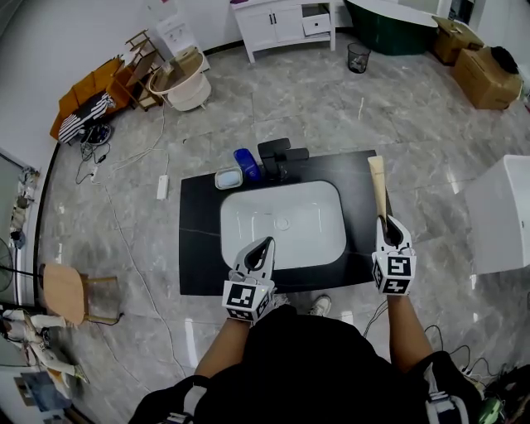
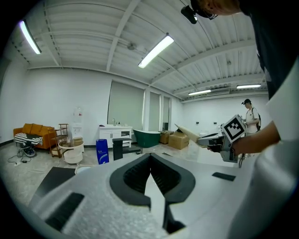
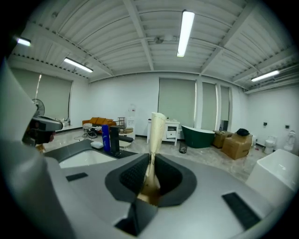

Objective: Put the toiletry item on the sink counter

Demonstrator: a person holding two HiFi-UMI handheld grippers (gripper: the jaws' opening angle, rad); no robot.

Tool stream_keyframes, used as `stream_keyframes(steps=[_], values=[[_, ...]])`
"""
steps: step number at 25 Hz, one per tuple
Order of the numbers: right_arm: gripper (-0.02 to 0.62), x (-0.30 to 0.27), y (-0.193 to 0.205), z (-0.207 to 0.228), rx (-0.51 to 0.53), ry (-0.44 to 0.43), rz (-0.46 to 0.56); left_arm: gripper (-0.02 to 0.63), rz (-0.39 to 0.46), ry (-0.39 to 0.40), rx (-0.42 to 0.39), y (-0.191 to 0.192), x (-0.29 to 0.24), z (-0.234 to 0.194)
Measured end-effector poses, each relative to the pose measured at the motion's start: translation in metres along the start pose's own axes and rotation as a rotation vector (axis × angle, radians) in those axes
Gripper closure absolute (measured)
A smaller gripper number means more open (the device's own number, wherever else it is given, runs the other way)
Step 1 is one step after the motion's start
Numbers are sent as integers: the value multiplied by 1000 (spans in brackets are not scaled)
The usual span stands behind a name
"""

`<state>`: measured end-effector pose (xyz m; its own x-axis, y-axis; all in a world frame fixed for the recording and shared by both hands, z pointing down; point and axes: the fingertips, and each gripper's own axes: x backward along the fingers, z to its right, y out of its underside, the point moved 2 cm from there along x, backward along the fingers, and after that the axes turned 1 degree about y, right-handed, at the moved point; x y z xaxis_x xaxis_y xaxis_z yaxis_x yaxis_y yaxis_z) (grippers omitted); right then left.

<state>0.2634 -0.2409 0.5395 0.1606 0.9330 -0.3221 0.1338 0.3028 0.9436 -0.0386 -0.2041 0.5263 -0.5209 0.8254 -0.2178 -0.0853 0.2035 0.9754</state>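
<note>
A long beige tube, the toiletry item, sticks forward from my right gripper, which is shut on its lower end. It hangs over the right end of the black sink counter. In the right gripper view the tube rises upright between the pads of the right gripper. My left gripper is shut and empty over the front rim of the white basin; its own view shows the left gripper with jaws together. A blue bottle, a soap dish and a black faucet stand at the counter's back.
Grey marble floor surrounds the counter. A white cabinet, a green bathtub, a bin and cardboard boxes stand at the back. A white unit stands right, a wooden chair left, a power strip nearby.
</note>
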Motion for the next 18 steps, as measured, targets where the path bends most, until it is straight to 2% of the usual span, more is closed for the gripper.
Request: stream_keyframes(steps=[7,18], values=[[546,-33,30,-15,82,-22,-127,597,-21,-6,34,15,-3,-13],[545,-79,95,-22,112,-14,-324,597,-48,-40,70,26,1,-37]])
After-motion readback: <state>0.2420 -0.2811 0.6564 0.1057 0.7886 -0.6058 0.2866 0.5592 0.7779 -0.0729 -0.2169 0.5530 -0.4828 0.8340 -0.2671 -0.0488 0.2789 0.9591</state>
